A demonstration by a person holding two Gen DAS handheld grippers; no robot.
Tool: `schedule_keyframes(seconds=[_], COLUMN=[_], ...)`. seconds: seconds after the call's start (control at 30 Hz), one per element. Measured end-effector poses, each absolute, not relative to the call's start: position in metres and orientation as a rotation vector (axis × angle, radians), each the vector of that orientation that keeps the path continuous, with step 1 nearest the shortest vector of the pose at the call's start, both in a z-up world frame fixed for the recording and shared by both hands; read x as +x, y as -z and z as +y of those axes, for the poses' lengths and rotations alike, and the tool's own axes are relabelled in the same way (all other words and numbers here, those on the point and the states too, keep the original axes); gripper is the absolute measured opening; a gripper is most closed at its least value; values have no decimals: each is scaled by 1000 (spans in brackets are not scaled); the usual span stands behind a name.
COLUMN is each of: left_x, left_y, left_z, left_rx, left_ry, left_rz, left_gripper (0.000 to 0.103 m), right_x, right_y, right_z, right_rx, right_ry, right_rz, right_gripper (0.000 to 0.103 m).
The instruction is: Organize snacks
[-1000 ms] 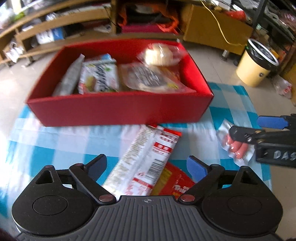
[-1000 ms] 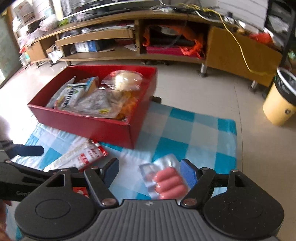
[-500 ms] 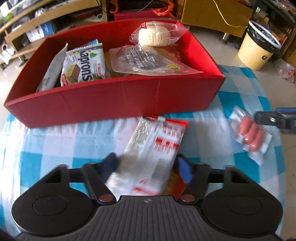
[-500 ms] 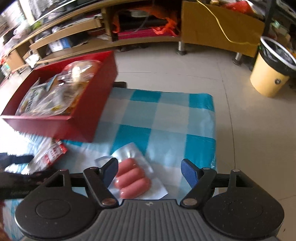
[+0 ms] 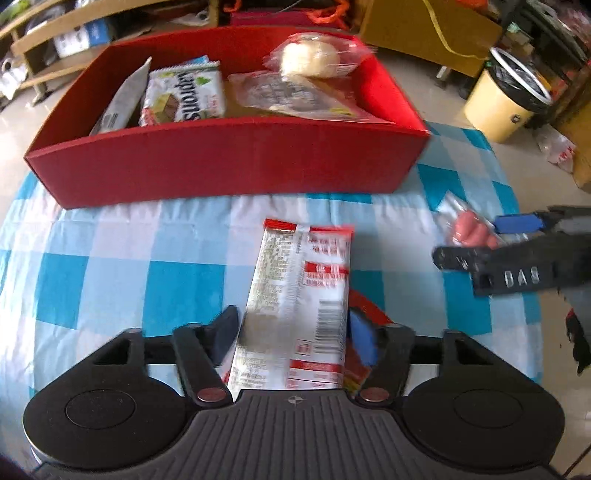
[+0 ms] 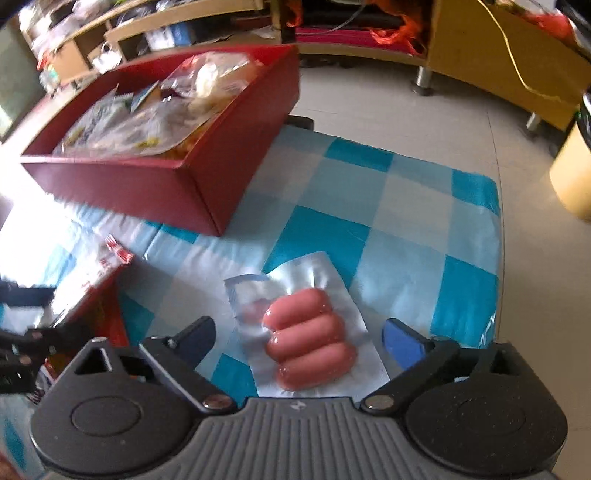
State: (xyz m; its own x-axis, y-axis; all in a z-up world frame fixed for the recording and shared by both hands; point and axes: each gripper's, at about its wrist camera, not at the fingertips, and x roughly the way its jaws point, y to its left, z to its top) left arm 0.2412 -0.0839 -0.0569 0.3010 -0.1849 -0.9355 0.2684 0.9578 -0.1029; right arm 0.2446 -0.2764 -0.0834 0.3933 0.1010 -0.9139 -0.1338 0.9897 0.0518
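A red box (image 5: 229, 162) holds several snack packs at the back of a blue checked cloth (image 5: 110, 280). My left gripper (image 5: 291, 332) is shut on a long white and red snack pack (image 5: 299, 295), which lies over a red packet (image 5: 365, 306). My right gripper (image 6: 299, 339) is open around a clear pack of three pink sausages (image 6: 310, 347) on the cloth; it also shows in the left wrist view (image 5: 469, 230). The red box also shows in the right wrist view (image 6: 173, 184).
A yellow bin (image 5: 506, 99) with a black liner stands on the floor at the right. Low wooden shelves (image 6: 184, 26) and a cabinet (image 6: 498, 48) run along the back. The cloth's right edge (image 6: 498, 258) is close to the sausage pack.
My left gripper has closed on the white and red pack. My right gripper has moved forward so the sausage pack lies between its open fingers.
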Motion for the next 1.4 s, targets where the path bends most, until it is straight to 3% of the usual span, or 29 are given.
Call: schedule_keyframes(seconds=[0.13,0.27,0.33,0.37,0.4,0.43,0.6,0.97,1.07,1.1,1.13,1.3,1.4], left_x=[249,253,257,256,255,254,242,214,209,208,210,229,233], left_y=[66,71,70,68,66,64,57,41,45,48,52,63,63], left_z=[-82,-85,-85,-85,-85,-84,-78,-60,-59,-58,-56,-49,-50], left_rx=[109,134,114,109,104,94,76,28,64,67,69,4,20], left_ry=[268,252,249,249,251,257,254,246,250,231,207,197,199], left_rz=[1223,1203,1205,1206,1206,1206,1222,1204,1216,1219,1221,1242,1225], left_gripper=[94,98,91,88,81,73,64,62,74,87,93,95,88], right_x=[244,237,231,228,225,221,202,178,177,178,178,183,185], right_y=[87,86,80,77,74,73,64,28,30,31,32,38,40], right_z=[-276,-275,-273,-271,-270,-268,-257,-246,-242,-241,-242,-241,-241], right_rx=[-51,-61,-62,-62,-52,-48,-73,22,18,17,18,24,18], right_ry=[-134,-125,-123,-125,-130,-136,-143,-204,-218,-220,-221,-224,-226], right_rz=[1150,1138,1132,1130,1133,1136,1115,1017,1024,1029,1034,1052,1057], right_gripper=[103,102,90,75,72,72,71,71,71,71,71,71,71])
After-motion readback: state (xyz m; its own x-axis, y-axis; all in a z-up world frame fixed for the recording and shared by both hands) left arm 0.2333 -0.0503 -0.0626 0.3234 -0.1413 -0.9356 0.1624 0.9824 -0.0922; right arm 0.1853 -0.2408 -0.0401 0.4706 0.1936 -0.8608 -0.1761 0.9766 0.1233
